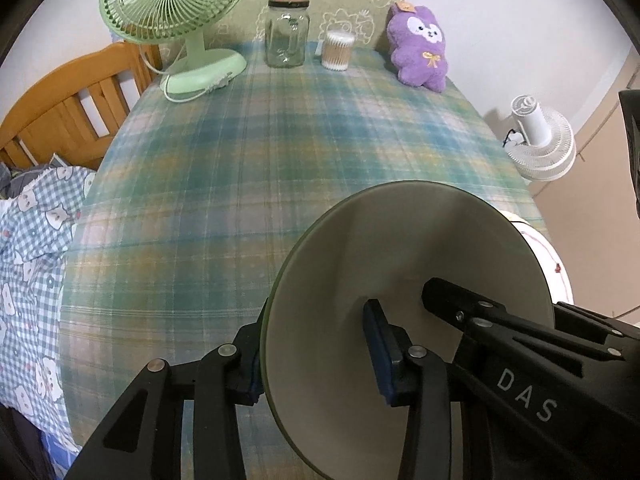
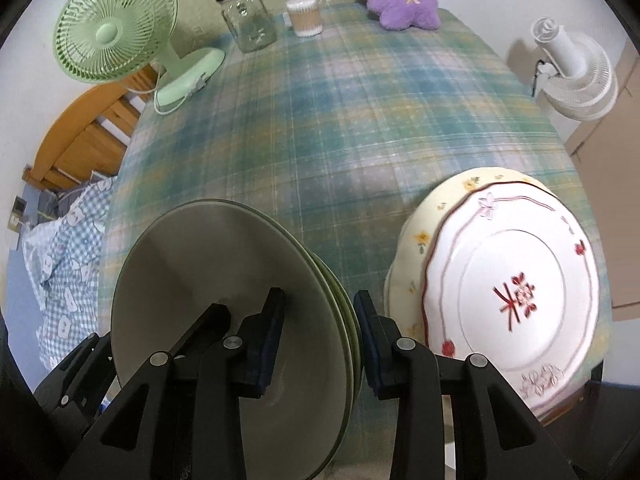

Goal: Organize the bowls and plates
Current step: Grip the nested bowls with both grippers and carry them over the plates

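A pale green plate (image 1: 404, 264) stands on edge above the plaid tablecloth, and both grippers hold it. My left gripper (image 1: 316, 356) is shut on its rim, one finger on each face. My right gripper (image 2: 320, 336) straddles the same plate (image 2: 224, 280), with the rims of two or three stacked green plates showing between its fingers; its right pad sits a little off the outer rim. In the right wrist view a white plate with a red character (image 2: 516, 300) lies on a cream flowered plate (image 2: 416, 240) at the table's right edge.
At the back of the table stand a green desk fan (image 1: 172, 12), a glass jar (image 1: 287, 32), a cotton swab tub (image 1: 338, 50) and a purple plush toy (image 1: 420, 48). A white fan (image 1: 540, 140) stands right of the table. A wooden bed frame (image 1: 68, 104) and checked bedding (image 1: 32, 264) lie left.
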`<state>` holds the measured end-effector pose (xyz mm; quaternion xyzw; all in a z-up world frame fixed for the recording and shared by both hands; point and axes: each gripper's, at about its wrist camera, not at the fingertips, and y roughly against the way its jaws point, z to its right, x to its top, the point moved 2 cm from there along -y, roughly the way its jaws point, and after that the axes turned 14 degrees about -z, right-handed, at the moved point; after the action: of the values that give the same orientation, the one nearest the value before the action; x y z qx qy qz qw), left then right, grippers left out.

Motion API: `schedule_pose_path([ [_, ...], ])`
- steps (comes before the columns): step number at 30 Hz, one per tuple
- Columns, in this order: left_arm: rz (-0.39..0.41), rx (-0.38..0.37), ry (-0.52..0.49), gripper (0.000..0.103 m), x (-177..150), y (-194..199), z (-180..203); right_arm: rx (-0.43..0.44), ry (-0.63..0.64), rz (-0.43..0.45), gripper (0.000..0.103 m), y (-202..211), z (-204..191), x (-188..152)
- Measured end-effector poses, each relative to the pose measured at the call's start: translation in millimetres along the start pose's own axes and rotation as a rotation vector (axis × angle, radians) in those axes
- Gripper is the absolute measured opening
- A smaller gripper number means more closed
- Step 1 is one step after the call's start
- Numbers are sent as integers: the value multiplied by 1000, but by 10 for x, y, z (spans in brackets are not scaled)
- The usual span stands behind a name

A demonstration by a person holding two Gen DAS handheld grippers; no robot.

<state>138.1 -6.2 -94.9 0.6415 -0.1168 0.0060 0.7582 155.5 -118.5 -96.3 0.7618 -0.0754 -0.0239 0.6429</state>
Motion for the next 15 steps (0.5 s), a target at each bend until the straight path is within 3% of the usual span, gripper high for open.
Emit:
schedule_pose_path([
  [8,28,7,-22,40,-53,204,138,9,-8,43,38,267,85,-123],
  [15,67,26,16,41,-69,334,406,13,48,70,38,490,282,-114],
])
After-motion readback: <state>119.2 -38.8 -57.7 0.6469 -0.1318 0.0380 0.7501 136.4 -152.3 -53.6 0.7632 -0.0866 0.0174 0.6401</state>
